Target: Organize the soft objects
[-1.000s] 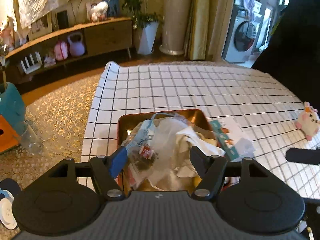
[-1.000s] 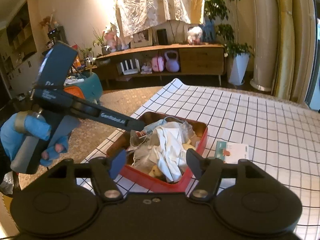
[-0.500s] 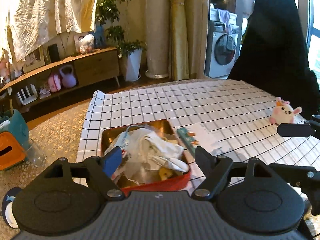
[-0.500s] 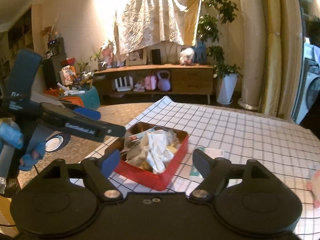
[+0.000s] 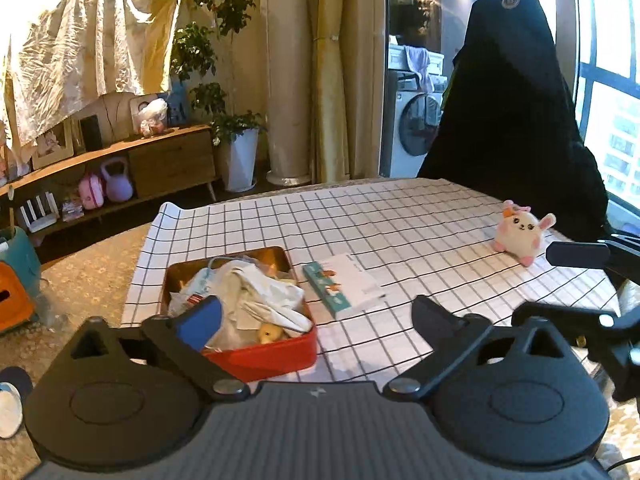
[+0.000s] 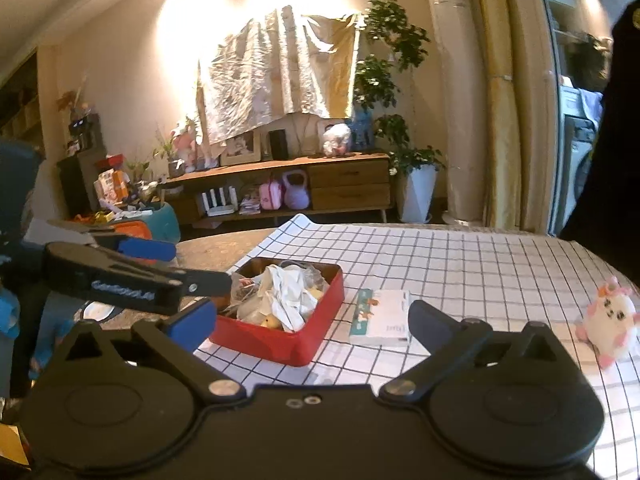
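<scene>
Left gripper (image 5: 316,312) opening wide, nothing between the jaws, raised above the near edge of the desk (image 5: 400,224) with its checked cloth. Right gripper (image 6: 312,316) likewise opening wide and empty, raised beside it. Red tin (image 5: 264,354) near the desk's left edge, heaped with crumpled white cloth (image 5: 264,300) and plastic bags. Small booklet (image 5: 344,284) flat just right of the tin, not touching. Pink and white plush toy (image 5: 520,232) well apart, upright near the far right edge.
</scene>
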`<state>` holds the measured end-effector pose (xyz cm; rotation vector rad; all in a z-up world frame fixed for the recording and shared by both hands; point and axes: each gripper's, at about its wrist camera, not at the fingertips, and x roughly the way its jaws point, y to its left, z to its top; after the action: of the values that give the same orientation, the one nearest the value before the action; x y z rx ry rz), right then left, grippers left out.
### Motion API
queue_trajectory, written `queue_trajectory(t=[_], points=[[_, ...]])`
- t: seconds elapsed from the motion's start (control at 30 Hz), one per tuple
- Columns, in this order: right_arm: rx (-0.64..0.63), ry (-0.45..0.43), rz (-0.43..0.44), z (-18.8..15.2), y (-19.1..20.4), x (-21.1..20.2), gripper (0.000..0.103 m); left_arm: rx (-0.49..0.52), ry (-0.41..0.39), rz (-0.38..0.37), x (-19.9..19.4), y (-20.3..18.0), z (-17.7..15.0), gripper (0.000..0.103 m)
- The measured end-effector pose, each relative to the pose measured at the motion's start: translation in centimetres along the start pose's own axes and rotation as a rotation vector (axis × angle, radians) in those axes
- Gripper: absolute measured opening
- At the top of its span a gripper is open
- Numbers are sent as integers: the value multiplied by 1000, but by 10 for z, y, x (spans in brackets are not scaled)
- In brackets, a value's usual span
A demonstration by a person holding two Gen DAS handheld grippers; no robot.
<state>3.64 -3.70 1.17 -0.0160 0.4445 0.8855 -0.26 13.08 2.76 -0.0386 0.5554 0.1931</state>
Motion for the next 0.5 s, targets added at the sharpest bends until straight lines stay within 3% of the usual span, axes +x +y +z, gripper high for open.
queue_trajectory(t=[0.2,0.5], points=[[92,-38,-60,-10,-12,-12,103,-20,-12,-17,-7,-12,-9,103],[115,-47,-124,-25,-15,-19,103,-46,-18,-44,-19,-23,-20,103]])
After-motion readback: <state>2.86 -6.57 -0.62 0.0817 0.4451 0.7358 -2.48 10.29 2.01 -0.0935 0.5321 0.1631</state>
